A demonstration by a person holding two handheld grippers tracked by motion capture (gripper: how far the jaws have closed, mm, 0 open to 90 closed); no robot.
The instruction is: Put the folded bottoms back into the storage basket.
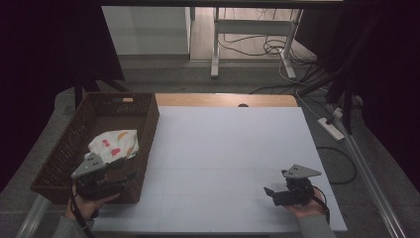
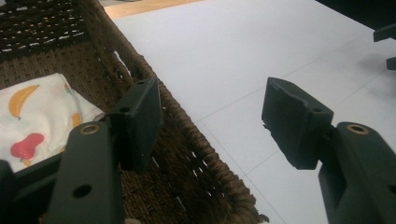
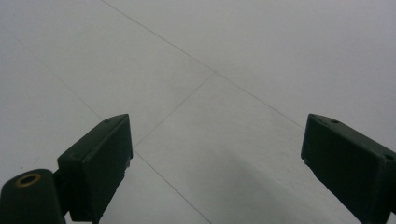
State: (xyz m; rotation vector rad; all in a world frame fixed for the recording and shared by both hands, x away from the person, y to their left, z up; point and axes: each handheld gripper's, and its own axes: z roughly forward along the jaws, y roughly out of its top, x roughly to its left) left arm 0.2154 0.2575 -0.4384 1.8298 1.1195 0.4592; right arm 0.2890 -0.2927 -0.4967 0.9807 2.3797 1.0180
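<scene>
High view: left gripper spread over the basket's near right rim by the fruit-print cloth; right gripper spread near the table's near right corner

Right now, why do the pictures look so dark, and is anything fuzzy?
High view: dim all over, the room's edges almost black, the white table top the brightest part. Left gripper view: the brown woven basket looks sharp, while the folded white cloth with fruit prints is a little soft. Right gripper view: even grey light, a faint shadow between the black jaws, no glare.
</scene>
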